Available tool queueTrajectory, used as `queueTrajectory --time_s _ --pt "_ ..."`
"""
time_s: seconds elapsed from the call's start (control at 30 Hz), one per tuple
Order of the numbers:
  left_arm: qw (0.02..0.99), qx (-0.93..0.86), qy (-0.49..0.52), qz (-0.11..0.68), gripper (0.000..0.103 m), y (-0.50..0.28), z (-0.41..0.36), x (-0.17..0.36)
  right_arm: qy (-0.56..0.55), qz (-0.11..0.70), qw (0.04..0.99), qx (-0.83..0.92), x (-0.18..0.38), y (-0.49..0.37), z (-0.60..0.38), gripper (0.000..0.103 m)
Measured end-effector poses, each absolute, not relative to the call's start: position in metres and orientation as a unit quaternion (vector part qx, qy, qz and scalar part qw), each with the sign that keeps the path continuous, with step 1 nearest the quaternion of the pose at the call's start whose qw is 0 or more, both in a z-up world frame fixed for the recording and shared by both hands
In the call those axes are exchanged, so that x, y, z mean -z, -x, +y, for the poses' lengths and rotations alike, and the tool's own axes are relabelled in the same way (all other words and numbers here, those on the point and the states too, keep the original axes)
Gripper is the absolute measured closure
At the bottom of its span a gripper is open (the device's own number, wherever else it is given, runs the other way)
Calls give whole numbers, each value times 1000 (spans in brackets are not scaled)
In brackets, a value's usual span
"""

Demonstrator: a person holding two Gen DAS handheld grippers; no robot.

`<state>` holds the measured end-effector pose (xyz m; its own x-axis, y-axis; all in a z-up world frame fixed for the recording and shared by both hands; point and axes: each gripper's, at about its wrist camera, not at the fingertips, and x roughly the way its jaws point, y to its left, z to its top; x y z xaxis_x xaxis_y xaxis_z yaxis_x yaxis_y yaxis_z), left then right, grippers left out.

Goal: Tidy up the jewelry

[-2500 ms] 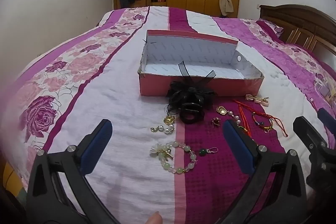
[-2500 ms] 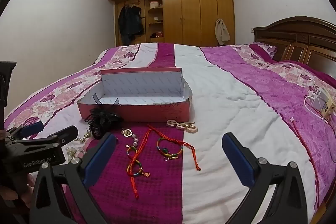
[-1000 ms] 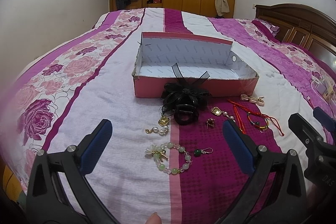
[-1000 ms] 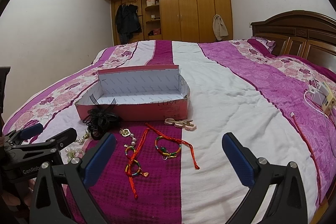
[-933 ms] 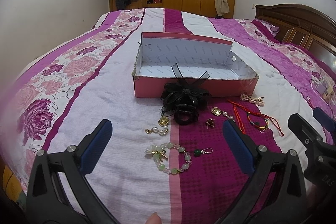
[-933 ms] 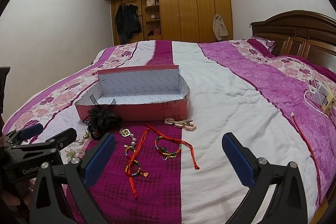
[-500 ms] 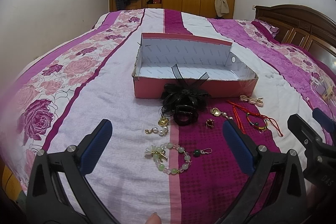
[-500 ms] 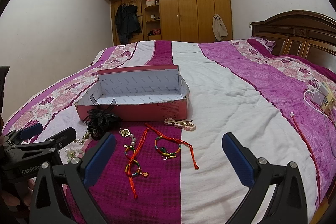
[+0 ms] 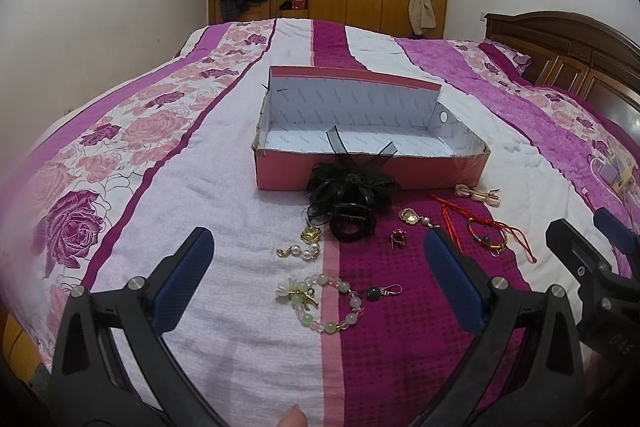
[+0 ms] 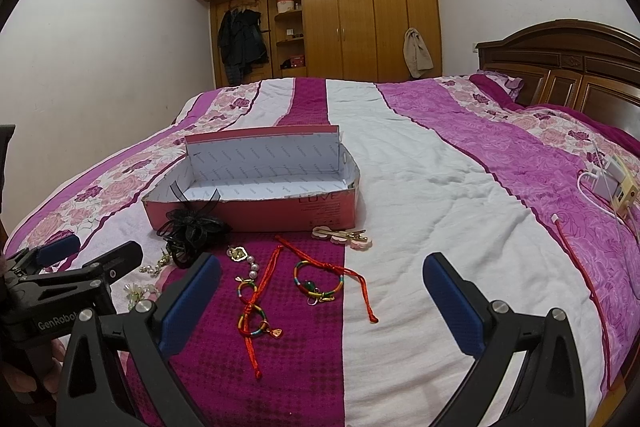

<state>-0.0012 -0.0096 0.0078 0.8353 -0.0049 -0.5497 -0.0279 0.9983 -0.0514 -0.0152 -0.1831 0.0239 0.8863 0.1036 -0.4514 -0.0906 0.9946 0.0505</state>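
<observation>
An open pink box (image 9: 372,177) (image 10: 256,213) with a white inside sits on the bed. In front of it lie a black flower hair clip (image 9: 352,203) (image 10: 192,231), pearl earrings (image 9: 298,251), a green bead bracelet (image 9: 326,301), a green drop earring (image 9: 382,291), red cord bracelets (image 9: 486,233) (image 10: 316,281) and a pink hair pin (image 10: 342,237). My left gripper (image 9: 318,279) hangs open just short of the bead bracelet. Over the red cords my right gripper (image 10: 320,287) is open too. Neither holds anything.
The purple and white quilt (image 10: 440,195) stretches beyond and to the right of the box. A charger with white and red cables (image 10: 612,183) lies at the right edge. A wooden headboard (image 10: 560,63) and a wardrobe (image 10: 340,19) stand behind.
Both views have drawn back and steadied a little since 2.5 s ago. No item on the bed has moved, and both grippers stay open.
</observation>
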Motion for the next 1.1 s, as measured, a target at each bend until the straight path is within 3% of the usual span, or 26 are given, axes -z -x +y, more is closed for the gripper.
queueTrajectory --time_s 1.1 --pt "946 -7 40 322 5 -47 -2 -8 -21 264 964 -36 -35 -32 -202 0"
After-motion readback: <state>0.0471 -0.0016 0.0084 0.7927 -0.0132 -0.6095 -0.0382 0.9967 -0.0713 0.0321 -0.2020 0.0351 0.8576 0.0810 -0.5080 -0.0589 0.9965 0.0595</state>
